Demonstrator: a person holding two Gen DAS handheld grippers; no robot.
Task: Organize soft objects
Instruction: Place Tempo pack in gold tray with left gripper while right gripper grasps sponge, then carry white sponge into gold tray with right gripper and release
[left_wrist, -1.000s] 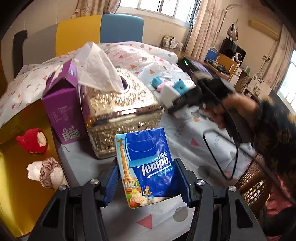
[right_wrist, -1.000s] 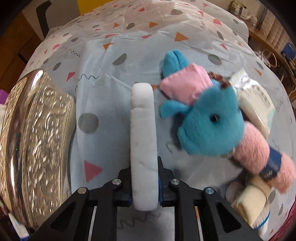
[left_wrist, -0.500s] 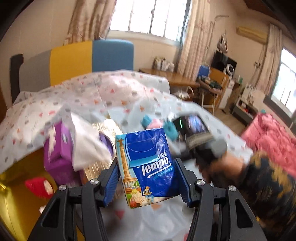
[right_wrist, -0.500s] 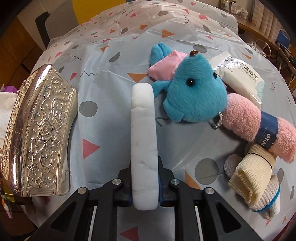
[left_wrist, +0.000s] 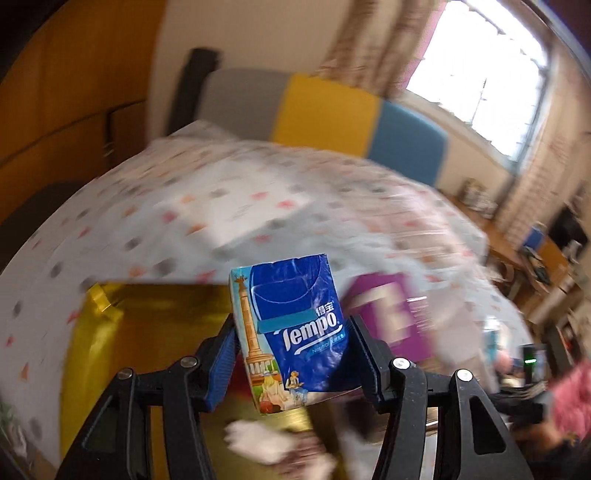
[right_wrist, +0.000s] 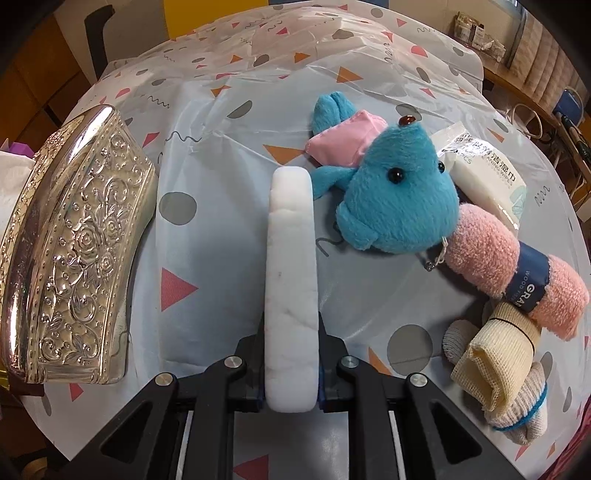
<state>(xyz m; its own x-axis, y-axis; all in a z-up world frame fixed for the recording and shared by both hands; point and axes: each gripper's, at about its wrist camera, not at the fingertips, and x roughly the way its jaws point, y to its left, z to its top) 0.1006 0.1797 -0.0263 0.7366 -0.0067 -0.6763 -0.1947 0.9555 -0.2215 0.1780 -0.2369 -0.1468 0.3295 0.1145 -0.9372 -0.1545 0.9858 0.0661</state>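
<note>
The spotted tablecloth (left_wrist: 229, 206) was all smeared by blur in the left wrist view. The purple box (left_wrist: 388, 314) was fuzzy, and the tissue pack (left_wrist: 295, 332) hid part of it. Something white (left_wrist: 255, 439) below was too blurry to tell. The silver box (right_wrist: 70, 243) ran off the picture's left edge.

Left gripper (left_wrist: 291, 354): matte black angular arms, silver round screws at the joints, ribbed blue pads lining its fingers (left_wrist: 221, 363). Right gripper (right_wrist: 291, 363): same black frame, silver screws, with a sliver of blue showing at the fingers (right_wrist: 320, 373).
</note>
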